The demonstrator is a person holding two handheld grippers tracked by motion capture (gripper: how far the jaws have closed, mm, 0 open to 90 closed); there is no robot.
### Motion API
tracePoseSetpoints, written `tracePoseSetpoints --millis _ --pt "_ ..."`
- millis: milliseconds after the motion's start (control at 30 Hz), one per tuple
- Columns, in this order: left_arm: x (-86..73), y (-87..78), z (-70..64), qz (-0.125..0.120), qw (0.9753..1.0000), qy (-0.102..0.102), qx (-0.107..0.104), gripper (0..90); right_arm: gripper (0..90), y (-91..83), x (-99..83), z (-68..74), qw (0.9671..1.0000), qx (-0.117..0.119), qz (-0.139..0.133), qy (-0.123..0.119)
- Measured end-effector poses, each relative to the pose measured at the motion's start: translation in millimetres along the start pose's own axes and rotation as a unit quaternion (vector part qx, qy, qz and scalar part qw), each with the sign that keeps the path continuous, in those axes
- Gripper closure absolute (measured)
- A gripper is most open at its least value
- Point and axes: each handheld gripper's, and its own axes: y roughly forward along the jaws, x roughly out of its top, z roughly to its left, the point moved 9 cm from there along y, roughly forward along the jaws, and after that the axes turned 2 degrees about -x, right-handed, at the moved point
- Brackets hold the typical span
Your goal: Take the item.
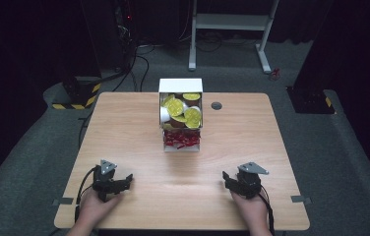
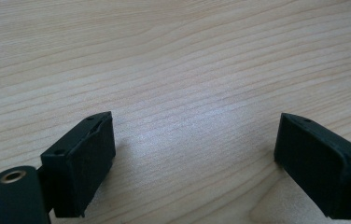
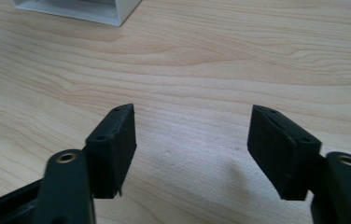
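Readable text: I can make out none.
Box (image 1: 180,85) at 12 o'clock: no label I can read.
Table (image 1: 124,128): unmarked.

A wooden table (image 1: 124,128) with a grey grommet (image 1: 216,105) stands on grey carpet (image 1: 350,162); a white frame (image 1: 230,22) stands beyond.

Lighting: table (image 1: 138,123) brightly lit from overhead, surroundings dark from 9 through 12 to 3 o'clock; soft glare on wood; high view slightly blurred
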Motion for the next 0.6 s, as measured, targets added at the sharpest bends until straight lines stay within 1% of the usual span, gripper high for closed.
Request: tracePoseSetpoints --millis 67,133,233,267,300,333,367,400,500,533,600 --pt "-0.3 -0.2 0.3 0.002 1.0000 0.002 0.000 12.8 38.7 -1.3 1.0 2.9 0.9999 0.009 -0.007 -0.001" --pt "-0.3 -0.3 0.3 0.002 1.0000 0.002 0.000 12.9 41.2 -2.2 2.8 6.6 0.9998 0.017 -0.013 0.000" --pt "-0.3 -0.3 0.3 0.002 1.0000 0.003 0.000 12.8 45.4 -1.7 6.1 14.2 0.9995 0.023 -0.014 -0.013" --pt "-0.3 -0.3 0.4 0.002 1.0000 0.003 0.000 12.8 45.3 -1.1 8.1 16.5 0.9994 0.025 -0.011 -0.020" --pt "-0.3 -0.3 0.4 0.002 1.0000 0.003 0.000 12.8 44.9 -0.9 9.6 18.1 0.9994 0.026 -0.011 -0.020" --pt "-0.3 -0.3 0.5 0.002 1.0000 0.004 0.000 12.8 44.5 -0.7 11.5 19.1 0.9992 0.029 -0.013 -0.025" --pt "-0.4 -0.2 -0.4 0.002 1.0000 -0.001 -0.001 12.8 44.9 -0.7 13.4 20.9 0.9991 0.031 -0.015 -0.026" --pt "-0.4 -0.2 -0.3 0.002 1.0000 -0.001 -0.001 12.8 44.9 -0.7 14.7 22.2 0.9991 0.030 -0.015 -0.024" --pt "-0.4 -0.2 -0.4 0.002 1.0000 -0.001 -0.001 12.9 44.5 1.8 15.9 24.7 0.9989 0.022 -0.013 -0.040" --pt "-0.4 -0.2 -0.4 0.002 1.0000 -0.001 -0.001 12.9 44.1 2.1 15.7 25.0 0.9991 0.020 -0.010 -0.037" --pt "-0.4 -0.2 -0.4 0.002 1.0000 -0.001 -0.001 12.9 43.9 2.7 18.6 24.1 0.9991 0.024 -0.015 -0.032"
